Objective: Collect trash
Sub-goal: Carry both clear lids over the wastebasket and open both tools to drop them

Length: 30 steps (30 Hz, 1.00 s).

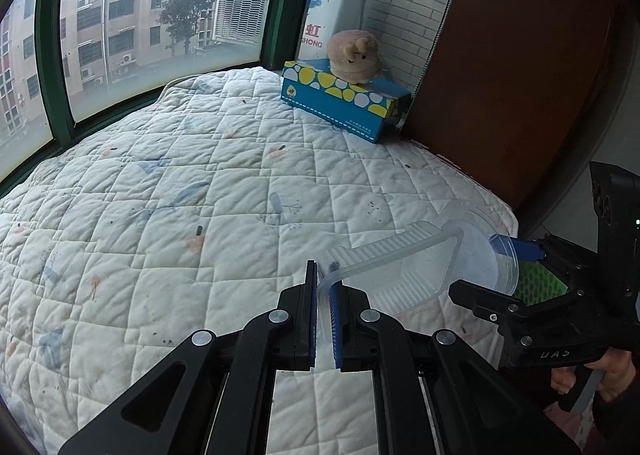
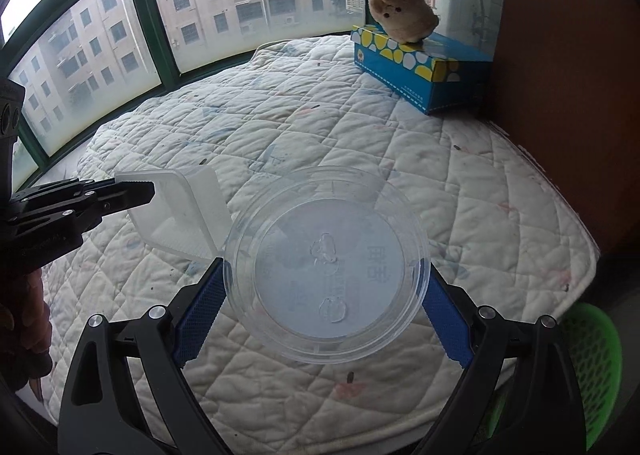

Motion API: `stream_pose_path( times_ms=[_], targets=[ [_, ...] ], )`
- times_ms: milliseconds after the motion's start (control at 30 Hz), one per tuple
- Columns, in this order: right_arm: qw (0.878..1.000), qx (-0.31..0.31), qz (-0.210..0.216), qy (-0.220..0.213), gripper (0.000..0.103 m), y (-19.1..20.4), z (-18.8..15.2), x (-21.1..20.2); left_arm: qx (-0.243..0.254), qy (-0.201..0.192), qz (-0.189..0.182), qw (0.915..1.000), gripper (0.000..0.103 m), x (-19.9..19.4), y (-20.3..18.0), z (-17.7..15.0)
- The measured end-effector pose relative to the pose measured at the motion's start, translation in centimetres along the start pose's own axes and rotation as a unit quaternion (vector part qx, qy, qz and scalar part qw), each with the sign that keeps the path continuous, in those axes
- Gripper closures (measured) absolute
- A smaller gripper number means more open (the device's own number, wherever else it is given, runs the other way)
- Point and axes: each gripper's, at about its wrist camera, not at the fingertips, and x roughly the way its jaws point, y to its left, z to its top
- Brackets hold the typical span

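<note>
**A:** What does the left wrist view show?

**B:** The left gripper (image 1: 325, 295) sits at bottom centre, its jaws pinched tight on the rim of a translucent rectangular tray (image 1: 394, 275), which hangs above the quilted bed cover (image 1: 180, 183). At lower right, the right gripper (image 1: 508, 279) holds a clear round lid (image 1: 486, 255) just beside the tray. A hand (image 1: 600, 375) grips its handle at the right edge, and a strip of the green basket (image 1: 540, 283) shows behind it.

**A:** Anything else around?

**B:** In the upper middle a blue tissue box (image 1: 340, 99) lies at the far end of the bed, a plush toy (image 1: 354, 55) on top. A brown wooden panel (image 1: 520, 55) fills the upper right; green-framed windows (image 1: 52, 55) run across the top.

**A:** And the right wrist view?

**B:** The round lid (image 2: 326, 267) fills the centre, wedged between the right gripper's (image 2: 324, 319) widely spread jaws, blue pads touching its rim on both sides. It blocks much of the bed cover (image 2: 480, 195) behind. The left gripper (image 2: 132, 191) enters from the left edge, clamped on the tray (image 2: 180, 211), which just touches or overlaps the lid's left edge; I cannot tell which.

**A:** The basket?

**B:** The green basket (image 2: 600, 367) is at lower right, off the bed's edge. The tissue box (image 2: 420, 63) and plush toy (image 2: 402, 13) are at upper right.
</note>
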Motion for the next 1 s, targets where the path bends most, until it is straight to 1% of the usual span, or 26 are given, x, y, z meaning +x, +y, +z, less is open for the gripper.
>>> stream_pose_path(
  times_ms=[233, 467, 733, 1000],
  targets=[
    [0.999, 0.026, -0.019, -0.014, 0.012, -2.5, -2.6, -3.2, 0.023, 0.000, -0.022, 0.9995, 0.097, -0.1, -4.4, -0.4],
    [0.997, 0.063, -0.046, -0.023, 0.012, -6.0, -5.2, -6.2, 0.041, 0.000, -0.043, 0.9982, 0.097, 0.3, -8.1, -0.4],
    [0.992, 0.100, -0.075, -0.028, 0.012, -10.2, -8.1, -8.9, 0.063, 0.011, -0.072, 0.9954, 0.097, 1.7, -12.8, -0.6],
    [0.984, 0.140, -0.107, -0.029, 0.012, -14.7, -10.9, -11.4, 0.086, 0.022, -0.098, 0.9912, 0.097, 3.4, -17.5, -0.9]
  ],
)
